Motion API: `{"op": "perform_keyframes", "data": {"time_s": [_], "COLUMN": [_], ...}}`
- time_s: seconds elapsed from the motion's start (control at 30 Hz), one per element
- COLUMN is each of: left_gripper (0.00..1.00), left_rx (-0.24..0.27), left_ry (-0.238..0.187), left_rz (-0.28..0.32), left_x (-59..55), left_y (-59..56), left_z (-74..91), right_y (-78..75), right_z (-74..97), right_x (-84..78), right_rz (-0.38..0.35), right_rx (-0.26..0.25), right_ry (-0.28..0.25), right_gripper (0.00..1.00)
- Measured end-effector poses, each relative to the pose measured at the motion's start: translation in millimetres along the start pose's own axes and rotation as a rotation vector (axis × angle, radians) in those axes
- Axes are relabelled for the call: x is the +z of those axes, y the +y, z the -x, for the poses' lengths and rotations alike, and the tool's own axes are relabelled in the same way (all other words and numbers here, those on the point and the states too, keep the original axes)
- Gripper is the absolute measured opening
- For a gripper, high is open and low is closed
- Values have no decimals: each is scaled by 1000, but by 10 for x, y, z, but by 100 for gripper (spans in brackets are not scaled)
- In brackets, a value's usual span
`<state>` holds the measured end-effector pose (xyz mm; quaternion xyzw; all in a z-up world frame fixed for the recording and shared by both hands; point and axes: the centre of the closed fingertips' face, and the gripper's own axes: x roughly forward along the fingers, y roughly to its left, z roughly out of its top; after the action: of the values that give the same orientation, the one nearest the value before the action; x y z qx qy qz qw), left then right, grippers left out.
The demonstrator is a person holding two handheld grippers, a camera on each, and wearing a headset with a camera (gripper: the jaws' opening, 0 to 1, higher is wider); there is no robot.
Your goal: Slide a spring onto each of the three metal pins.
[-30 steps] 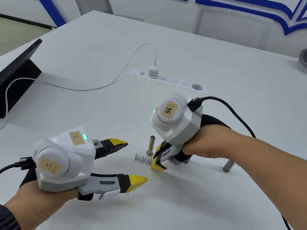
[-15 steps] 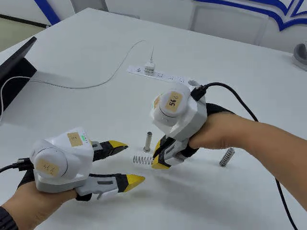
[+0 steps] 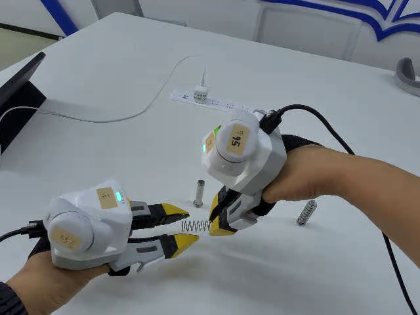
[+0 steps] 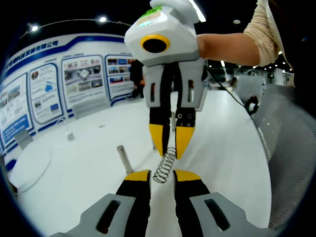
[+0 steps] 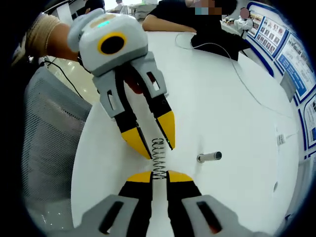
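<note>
We see the right gripper (image 3: 218, 226) just below the middle of the head view, pointing down and to the left, its yellow-tipped jaws pinched on one end of a thin spring (image 3: 195, 226). The spring sticks out level to the left, clear of the white table (image 3: 131, 72). The left gripper (image 3: 188, 225) comes in from the lower left of the frame with its jaws parted, one tip above and one below the spring's free end. We cannot tell whether either tip touches the coil.

In the left gripper view the spring rises from between that gripper's own spread tips at the bottom centre, up to the closed tips of the other gripper. In the right gripper view it runs up from the pinched tips at the bottom to the open tips above.

One metal pin (image 3: 199, 192) stands upright on the table just above the spring in the head view, near the right gripper and bare. A second, thicker spring (image 3: 306, 212) lies on the table at the right of the frame, beyond the right hand (image 3: 295, 184). A power strip (image 3: 216, 103) sits in the upper middle and a dark monitor (image 3: 16, 98) at the left edge
</note>
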<state>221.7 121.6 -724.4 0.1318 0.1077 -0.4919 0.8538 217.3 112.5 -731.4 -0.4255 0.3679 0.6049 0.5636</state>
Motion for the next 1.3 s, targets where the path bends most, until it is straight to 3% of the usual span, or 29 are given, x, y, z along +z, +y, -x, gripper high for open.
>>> {"op": "perform_keyframes", "data": {"time_s": [0.37, 0.8, 1.3], "left_gripper": [12, 11, 11], "left_rx": [-16, -32, -19], "left_ry": [2, -2, -25], "left_rz": [-23, -17, 10], "left_x": [2, 21, 38], "left_y": [-42, -97, -76], "left_z": [-18, -55, -63], "right_y": [44, 85, 67], "right_z": [151, 265, 281], "right_x": [89, 337, 345], "right_rz": [31, 82, 72], "right_rx": [-11, -30, -30], "right_ry": [-2, -38, -56], "right_gripper": [11, 11, 15]}}
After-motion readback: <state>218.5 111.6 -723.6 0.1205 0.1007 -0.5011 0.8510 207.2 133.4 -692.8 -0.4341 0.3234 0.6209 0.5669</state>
